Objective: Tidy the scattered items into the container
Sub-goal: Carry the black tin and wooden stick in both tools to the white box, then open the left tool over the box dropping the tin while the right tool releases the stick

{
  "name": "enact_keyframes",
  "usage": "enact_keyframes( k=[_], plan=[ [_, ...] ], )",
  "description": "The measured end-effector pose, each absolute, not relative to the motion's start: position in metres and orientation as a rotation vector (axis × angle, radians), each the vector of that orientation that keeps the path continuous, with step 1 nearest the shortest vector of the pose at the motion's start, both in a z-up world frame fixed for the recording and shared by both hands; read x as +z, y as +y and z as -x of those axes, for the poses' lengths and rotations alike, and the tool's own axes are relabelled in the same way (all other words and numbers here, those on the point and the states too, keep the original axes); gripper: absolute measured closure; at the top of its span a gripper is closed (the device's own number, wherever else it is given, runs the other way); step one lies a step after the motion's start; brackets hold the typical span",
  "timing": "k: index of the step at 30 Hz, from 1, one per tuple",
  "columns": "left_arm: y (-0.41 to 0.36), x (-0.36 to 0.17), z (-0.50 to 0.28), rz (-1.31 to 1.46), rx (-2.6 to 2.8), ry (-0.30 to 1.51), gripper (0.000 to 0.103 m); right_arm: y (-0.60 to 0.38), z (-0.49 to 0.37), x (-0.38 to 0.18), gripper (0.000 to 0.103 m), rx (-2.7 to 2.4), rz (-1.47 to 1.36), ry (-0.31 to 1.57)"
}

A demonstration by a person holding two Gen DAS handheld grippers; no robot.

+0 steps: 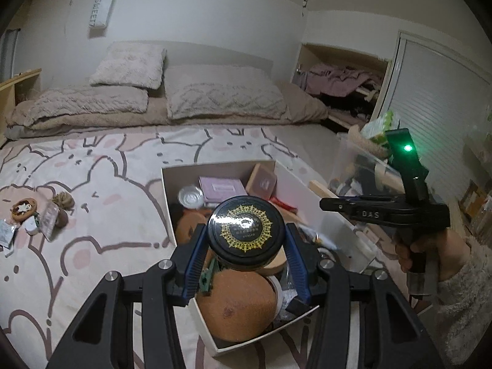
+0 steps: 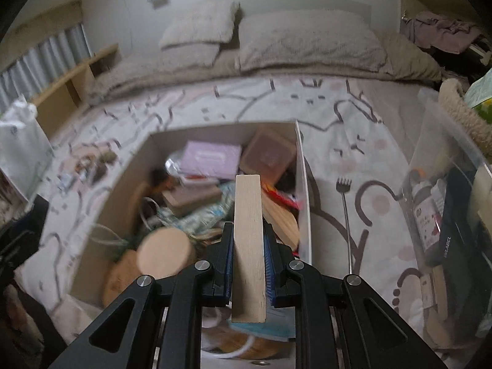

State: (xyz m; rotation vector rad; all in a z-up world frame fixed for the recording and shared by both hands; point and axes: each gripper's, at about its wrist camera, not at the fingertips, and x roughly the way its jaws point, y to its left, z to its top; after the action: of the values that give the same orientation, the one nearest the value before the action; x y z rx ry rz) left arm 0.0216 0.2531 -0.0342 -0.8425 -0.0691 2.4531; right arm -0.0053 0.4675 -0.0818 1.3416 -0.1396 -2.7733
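The left gripper (image 1: 246,243) pinches a round black jar (image 1: 245,236) with a gold-patterned lid between its blue pads, one pad on each side of the jar's body, and holds it above the white box (image 1: 295,181) that lies on the bunny-print bedspread (image 1: 101,166). Just below the jaws in the left wrist view sits a large round cork piece (image 1: 238,306), and beyond them, at the far end of the box, lie a lilac booklet (image 1: 222,188), a silvery tin (image 1: 191,196) and a brown square case (image 1: 262,182). Only this view shows the small scattered items (image 1: 33,218) well off to the left of the jaws on the bedspread, and the right gripper seen from outside, to the right of the jaws, in a hand (image 1: 412,252) with a fleecy sleeve. The right gripper (image 2: 249,261) has its jaws pressed onto a pale wooden block (image 2: 249,246), which stands on end between them and reaches out over the box (image 2: 304,190); the box contents there are blurred. Only the right wrist view shows a thin metal back-scratcher (image 2: 346,212) lying on the bedspread just right of the jaws, outside the box wall, and a clear plastic bin (image 2: 430,166) of bottles further right.
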Motion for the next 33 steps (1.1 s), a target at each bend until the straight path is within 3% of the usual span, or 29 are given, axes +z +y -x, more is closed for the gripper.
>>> enact_keyframes(
  k=[4, 11, 12, 13, 15, 22, 33],
  plan=[
    [0.260, -0.047, -0.017, 0.884, 2.449, -0.065, 0.054, 0.467, 0.012, -0.095, 0.085, -2.778, -1.377, -0.010],
    [0.267, -0.064, -0.007, 0.949, 2.450, -0.037, 0.054, 0.475, 0.009, -0.101, 0.082, -2.771, -1.342, -0.054],
    [0.268, -0.065, -0.006, 0.955, 2.450, -0.029, 0.054, 0.477, 0.008, -0.100, 0.065, -2.768, -1.342, -0.061],
    [0.269, -0.067, -0.006, 0.961, 2.450, -0.020, 0.054, 0.479, 0.008, -0.098, 0.037, -2.761, -1.338, -0.089],
    [0.270, -0.069, -0.004, 0.974, 2.451, -0.014, 0.054, 0.482, 0.005, -0.089, 0.020, -2.731, -1.297, -0.198],
    [0.271, -0.080, -0.002, 1.023, 2.441, -0.033, 0.054, 0.460, -0.004, -0.070, 0.020, -2.721, -1.174, -0.076],
    [0.270, -0.090, -0.004, 1.117, 2.418, -0.034, 0.054, 0.452, -0.005, -0.070, 0.020, -2.671, -1.160, -0.081]
  ],
)
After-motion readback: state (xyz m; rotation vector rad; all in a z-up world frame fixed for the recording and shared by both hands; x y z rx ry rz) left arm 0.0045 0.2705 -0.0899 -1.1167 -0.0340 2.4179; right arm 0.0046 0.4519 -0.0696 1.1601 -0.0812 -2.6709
